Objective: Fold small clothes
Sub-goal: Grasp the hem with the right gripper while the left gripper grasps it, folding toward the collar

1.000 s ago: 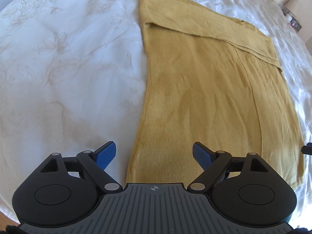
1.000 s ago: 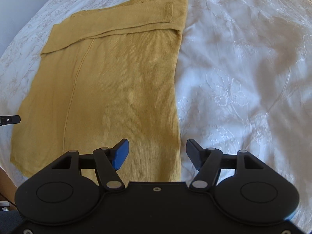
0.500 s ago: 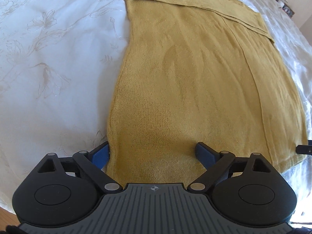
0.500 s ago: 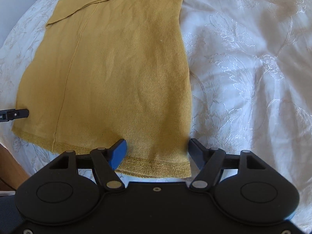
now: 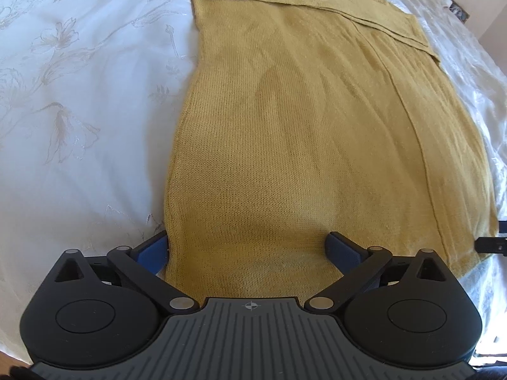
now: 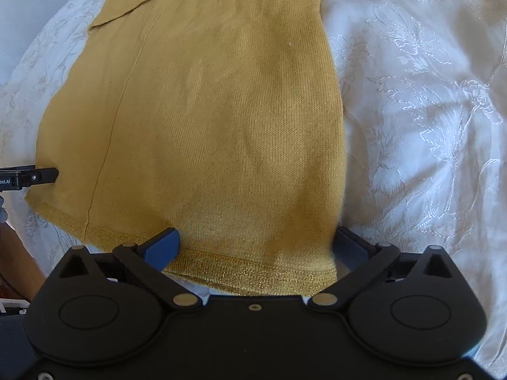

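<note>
Mustard knit garment [image 5: 304, 133] flat on embroidered white bedspread [image 5: 79, 110]; both grippers' jaws opening, straddling glittery hem corners, unclamped.

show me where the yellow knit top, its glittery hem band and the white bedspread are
yellow knit top [image 5: 301, 133], left wrist view, middle of the flat body
glittery hem band [image 6: 253, 267], right wrist view, near edge between the fingers
white bedspread [image 6: 427, 110], right wrist view, bare embroidered patch right of the top

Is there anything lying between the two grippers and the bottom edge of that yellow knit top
Nothing visible. The left gripper and right gripper each straddle a bottom corner of the yellow top, jaws opening wide, with only knit fabric between their pads. Around it there is just the white bedspread.
</note>
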A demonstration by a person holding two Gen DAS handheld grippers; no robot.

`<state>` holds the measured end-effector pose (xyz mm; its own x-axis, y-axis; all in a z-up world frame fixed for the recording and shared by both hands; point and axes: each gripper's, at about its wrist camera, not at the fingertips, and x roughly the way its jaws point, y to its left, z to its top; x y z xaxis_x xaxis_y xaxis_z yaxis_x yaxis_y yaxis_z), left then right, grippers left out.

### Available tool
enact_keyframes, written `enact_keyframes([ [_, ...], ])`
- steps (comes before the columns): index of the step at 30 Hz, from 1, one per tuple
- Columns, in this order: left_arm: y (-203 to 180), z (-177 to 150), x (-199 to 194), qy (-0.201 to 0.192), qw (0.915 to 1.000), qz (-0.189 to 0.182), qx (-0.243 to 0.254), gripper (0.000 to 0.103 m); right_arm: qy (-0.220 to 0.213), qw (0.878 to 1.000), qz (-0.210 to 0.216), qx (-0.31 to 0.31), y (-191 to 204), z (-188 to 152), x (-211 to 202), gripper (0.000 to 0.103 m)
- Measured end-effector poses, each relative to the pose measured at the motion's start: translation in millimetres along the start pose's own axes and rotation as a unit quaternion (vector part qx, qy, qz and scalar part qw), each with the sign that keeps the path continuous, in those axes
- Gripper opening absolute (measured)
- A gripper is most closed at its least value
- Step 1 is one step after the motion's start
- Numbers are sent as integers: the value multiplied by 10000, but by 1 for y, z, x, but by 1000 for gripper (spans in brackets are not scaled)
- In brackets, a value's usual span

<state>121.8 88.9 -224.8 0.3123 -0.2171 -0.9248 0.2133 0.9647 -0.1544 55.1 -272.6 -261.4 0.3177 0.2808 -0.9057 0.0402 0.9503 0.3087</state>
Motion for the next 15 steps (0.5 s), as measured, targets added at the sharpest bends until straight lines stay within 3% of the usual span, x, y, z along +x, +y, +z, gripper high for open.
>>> enact_keyframes([
  [5, 1, 7, -2, 182, 9998, -39, -69, 100, 71, 9992, 224, 314, -3, -2, -4, 103],
  [6, 1, 7, -3, 175, 9998, -13, -85, 91, 95, 9990, 234, 381, -5, -1, -6, 96],
  [7, 2, 7, -7, 146, 9998, 14, -135, 80, 100, 9988, 200, 446, -9, 0, -9, 79],
  [8, 4, 6, -10, 112, 9997, 4, -209, 73, 79, 9985, 178, 518, -12, 1, -13, 68],
  [10, 10, 7, -19, 34, 9988, -76, -478, 39, 82, 9965, 373, 740, -18, 2, -19, 33],
  [11, 13, 7, -23, 15, 9979, -150, -628, 31, 71, 9947, 537, 877, -21, 2, -23, 21],
  [12, 15, 8, -25, 3, 9971, -222, -727, 20, 31, 9936, 609, 955, -22, 2, -26, 15],
  [15, 19, 14, -39, -107, 9948, -367, -947, 11, -159, 9937, 672, 885, -15, 5, -40, 14],
])
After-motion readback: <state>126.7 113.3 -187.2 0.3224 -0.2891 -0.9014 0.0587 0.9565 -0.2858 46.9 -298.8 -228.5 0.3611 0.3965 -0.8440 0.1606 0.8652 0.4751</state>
